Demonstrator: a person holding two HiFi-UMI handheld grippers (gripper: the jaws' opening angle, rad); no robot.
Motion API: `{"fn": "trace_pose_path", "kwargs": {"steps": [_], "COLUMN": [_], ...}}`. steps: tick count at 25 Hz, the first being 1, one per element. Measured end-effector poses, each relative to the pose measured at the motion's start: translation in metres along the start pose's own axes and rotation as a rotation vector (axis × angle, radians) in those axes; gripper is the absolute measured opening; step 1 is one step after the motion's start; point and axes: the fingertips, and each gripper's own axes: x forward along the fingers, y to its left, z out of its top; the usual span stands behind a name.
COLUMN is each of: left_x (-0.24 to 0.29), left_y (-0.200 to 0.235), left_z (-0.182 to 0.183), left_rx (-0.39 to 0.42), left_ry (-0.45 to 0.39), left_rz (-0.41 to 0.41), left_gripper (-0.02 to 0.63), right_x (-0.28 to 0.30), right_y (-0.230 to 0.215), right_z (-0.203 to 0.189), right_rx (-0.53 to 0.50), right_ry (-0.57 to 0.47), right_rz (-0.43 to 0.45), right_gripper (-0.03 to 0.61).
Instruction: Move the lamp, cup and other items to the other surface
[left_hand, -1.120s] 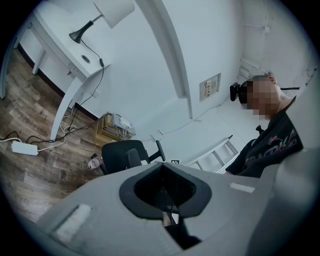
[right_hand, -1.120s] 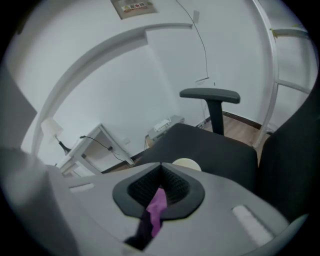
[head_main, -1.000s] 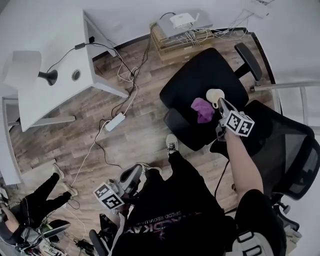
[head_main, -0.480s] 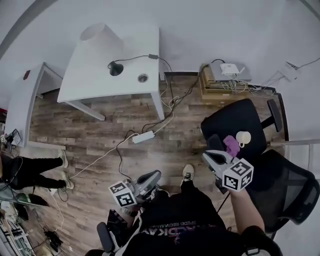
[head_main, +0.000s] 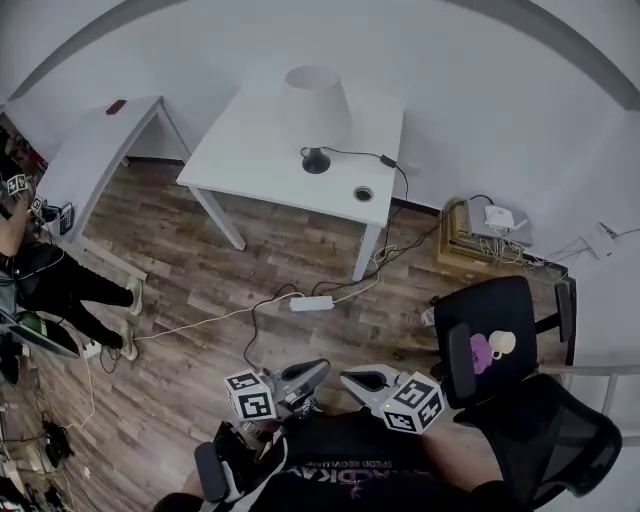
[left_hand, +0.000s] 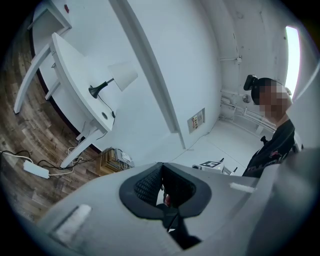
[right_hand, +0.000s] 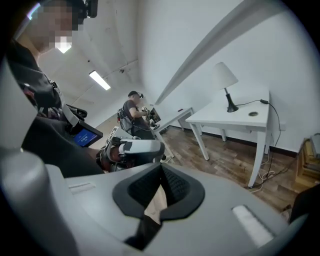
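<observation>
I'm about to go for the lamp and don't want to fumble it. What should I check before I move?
1. Left gripper empty: ok, fingers together, nothing between them.
2. Right gripper empty: ok, fingers together, nothing held.
3. Fingers open for a grasp: not ok, both are shut.
4. Lamp upright on the white table: ok.
5. Lamp cord free to follow: cannot tell, it runs off the table's edge.
6. Cup and purple cloth settled on the black chair: ok.
</observation>
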Motion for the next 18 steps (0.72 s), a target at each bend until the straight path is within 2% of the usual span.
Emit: {"fn": "trace_pose_path", "kwargs": {"steps": [2,4,6,9,13,18], "left_x": [-0.011,-0.022,-0.033,-0.051,-0.072,-0.089], "left_y": [0.003,0.004,0.006,0.01,0.015,0.01], "left_z": [0.003,0.005,0.005,0.006,0.01,0.014], "left_rx": [0.005,0.001,-0.004,-0.009,-0.007,0.014], "left_ry": [-0.016,-0.026,-0.035,-0.048,-0.06,-0.06], "left_rz": [0.0,0.008,0.013,0.02,0.037,0.046], "left_gripper": [-0.002,-0.002,-0.002,-0.002,-0.002,-0.002], "right_x": [0.014,0.02,0.021,0.028,0.054,0.067], "right_y": [0.009,0.009,0.005,0.015,0.036,0.047], "right_z": [0.007,0.016,0.023,0.015,-0.003,0.006], "right_rx": [-0.042,-0.049,0.007,0.094,0.044,0.009], "right_ry": [0.017,-0.012,-0.06,-0.064,0.004,0.002], "right_rz": [0.003,-0.035,-0.055,0.005,0.033,0.04], "right_gripper": [0.005,0.003,0.003,0.005,0.003,0.005]}}
